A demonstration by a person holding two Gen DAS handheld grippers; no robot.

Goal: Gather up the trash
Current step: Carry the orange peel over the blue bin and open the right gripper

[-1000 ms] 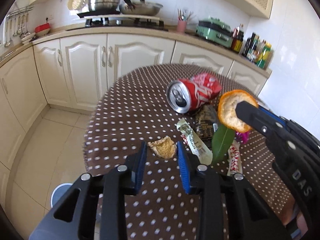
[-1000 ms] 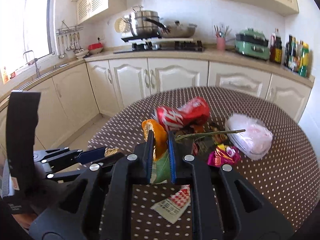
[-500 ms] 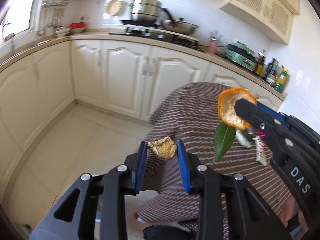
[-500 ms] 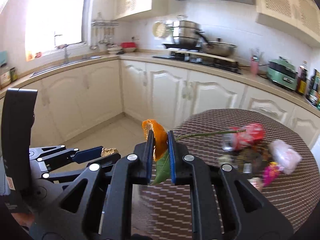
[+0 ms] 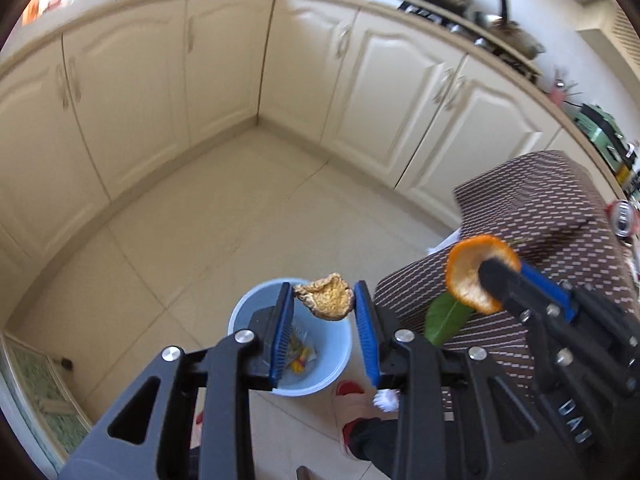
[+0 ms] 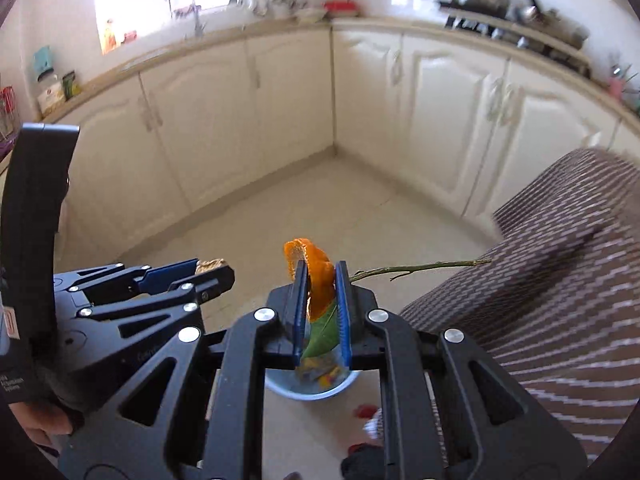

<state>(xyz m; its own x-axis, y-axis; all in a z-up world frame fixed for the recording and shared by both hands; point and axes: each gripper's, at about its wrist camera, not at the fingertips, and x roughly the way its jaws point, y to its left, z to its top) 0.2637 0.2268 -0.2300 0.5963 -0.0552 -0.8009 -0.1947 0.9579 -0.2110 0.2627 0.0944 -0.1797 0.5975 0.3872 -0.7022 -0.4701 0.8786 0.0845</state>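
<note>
Left wrist view: the left gripper (image 5: 324, 300) has its fingers (image 5: 280, 330) clenched on a tan, crumbly scrap of food (image 5: 325, 296), pinched at the tips. Directly below it on the tiled floor (image 5: 192, 240) stands a pale blue bin (image 5: 340, 356), with coloured wrappers (image 5: 300, 354) lying inside. At 3 o'clock the right gripper (image 5: 496, 276) grasps an orange peel (image 5: 468, 276) with a green leaf (image 5: 446, 316) hanging under it. Behind it lies the brown dotted worktop (image 5: 560, 208), and a red can (image 5: 622, 218) rests at its far edge, at 3 o'clock.

Right wrist view: the right gripper (image 6: 322, 270) fingers (image 6: 300, 304) are shut on the peel (image 6: 316, 276) and leaf (image 6: 322, 334); a thin twig (image 6: 420, 268) projects toward 3 o'clock. The bin (image 6: 312, 392) shows beneath the fingers. The left gripper (image 6: 212, 270) sits at 9 o'clock, holding the scrap (image 6: 210, 266). Motion blur obscures the cabinets (image 6: 440, 100).
</note>
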